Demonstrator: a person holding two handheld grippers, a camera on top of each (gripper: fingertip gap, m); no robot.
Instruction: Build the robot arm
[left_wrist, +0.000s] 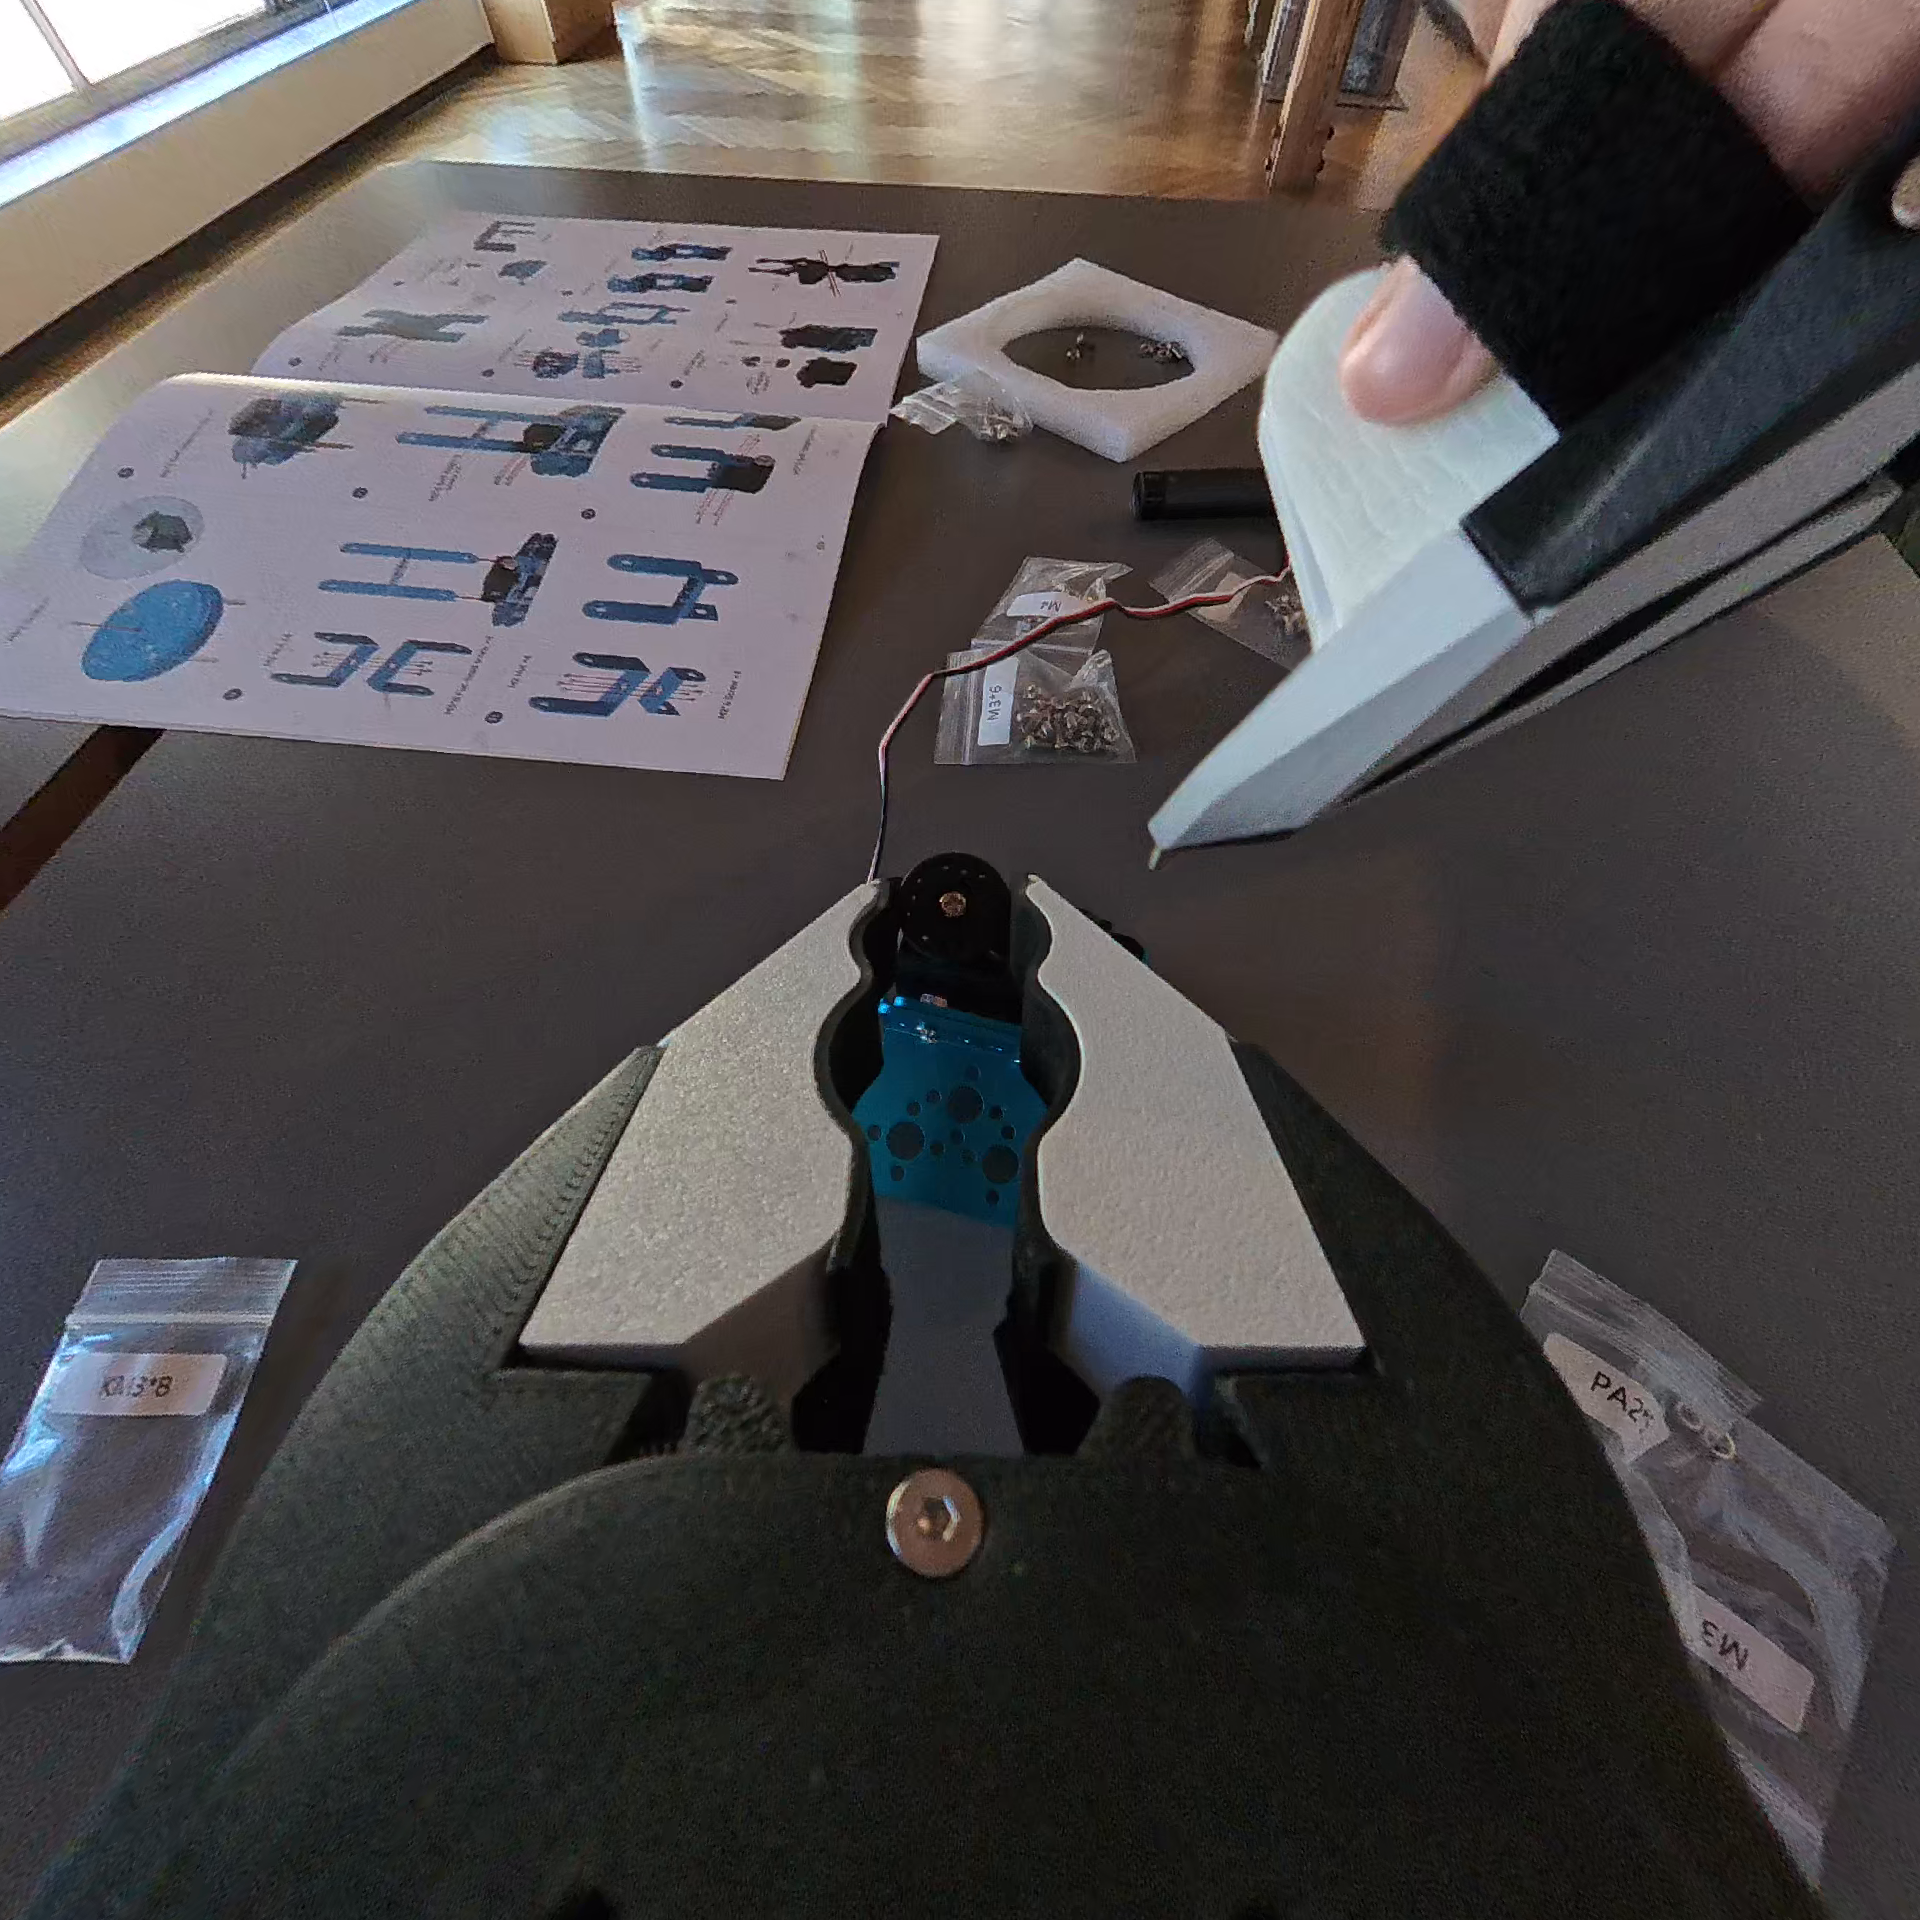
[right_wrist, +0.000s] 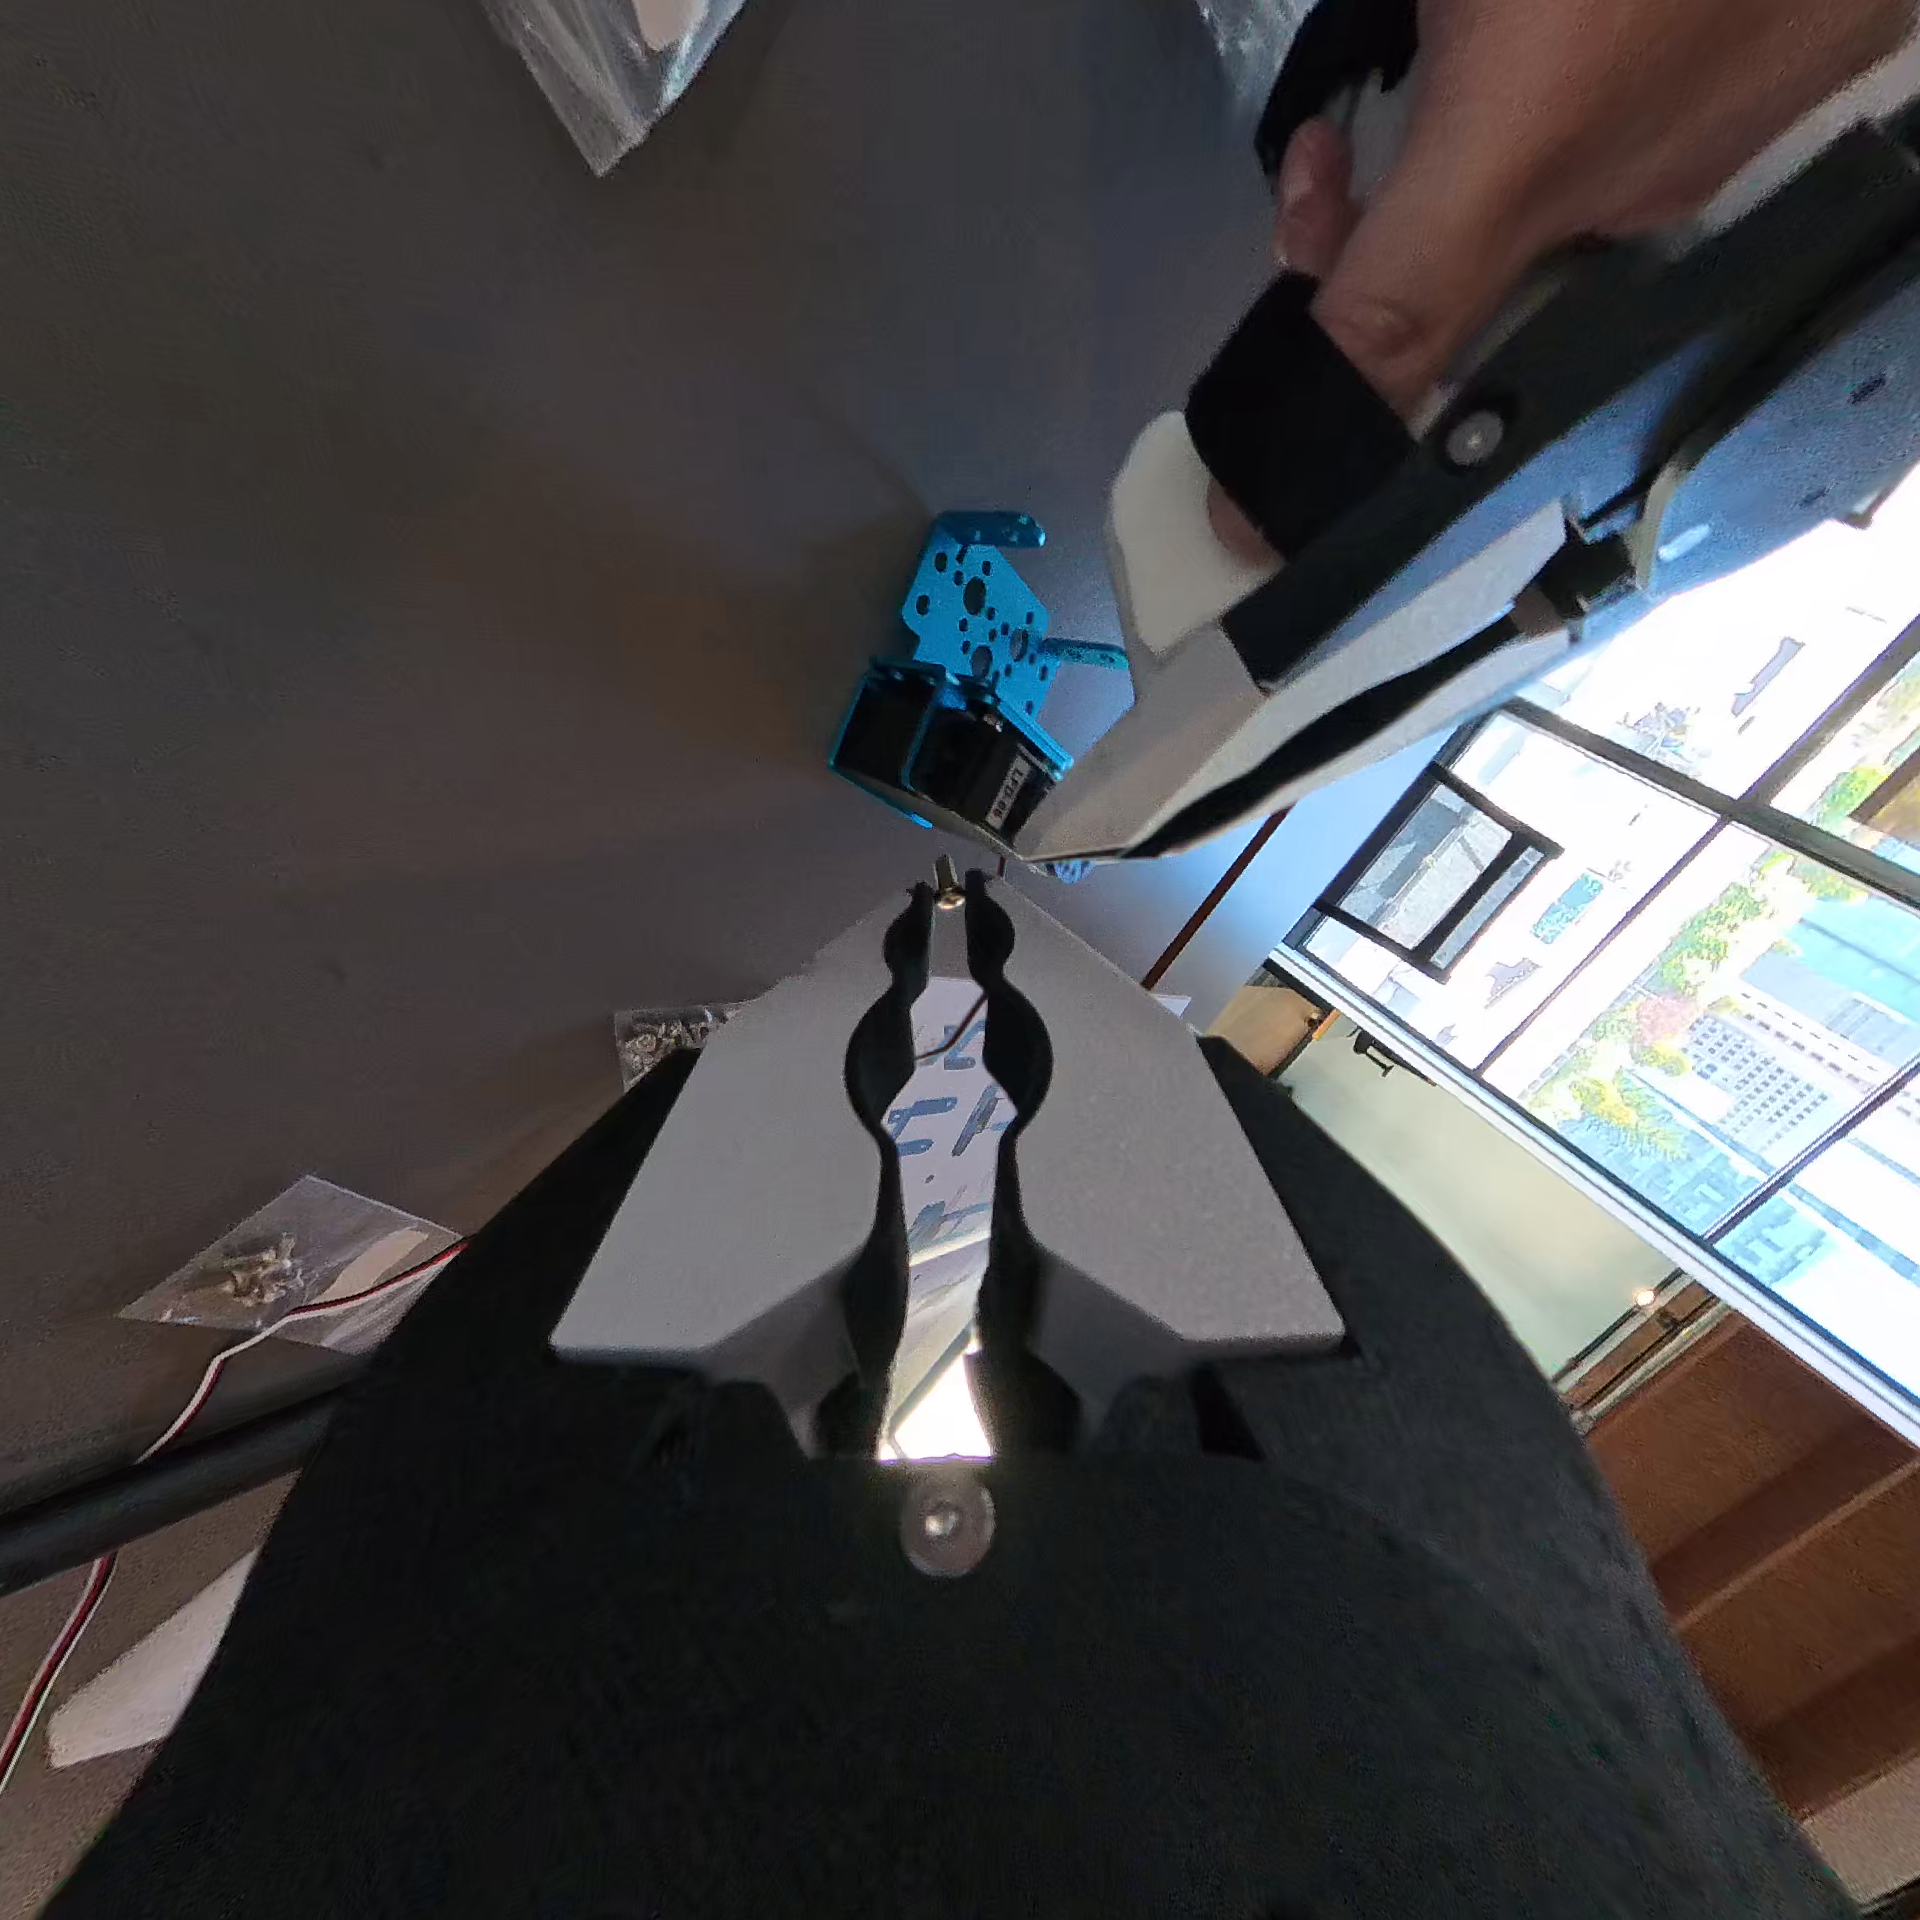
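Left gripper (left_wrist: 948, 894): clenched on a servo (left_wrist: 951, 925) mounted in a blue bracket (left_wrist: 940, 1122); the jaws pressed against both its sides, above the table (left_wrist: 416, 1039).
Servo: black body with a round horn facing up in the left wrist view; a red, white and black wire (left_wrist: 914, 696) ran from it across the bags; in the right wrist view a small white label sat on its side, not repeated here.
Right gripper (right_wrist: 943, 891): jaws nearly together, pinching a small screw (right_wrist: 943, 871) at the very tips; it hung just beside the servo, the tips apart from it.
Manual (left_wrist: 468, 499): open flat at far left on the table, printed with blue and black part drawings and small captions.
Bags: screw bag (left_wrist: 1034, 707) with a white sticker lay under the wire; another clear bag (left_wrist: 125, 1455) sat near left and a third bag (left_wrist: 1714, 1538) near right, each with white stickers bearing short codes.
Foam (left_wrist: 1101, 353): white square with a round hole, a few screws lying inside the hole, far side of the table.
Cylinder (left_wrist: 1195, 494): black, lying beyond the bags, partly hidden by the right gripper.
Hand (left_wrist: 1621, 177): a finger in a black sleeve pressed on the right gripper's white handle.
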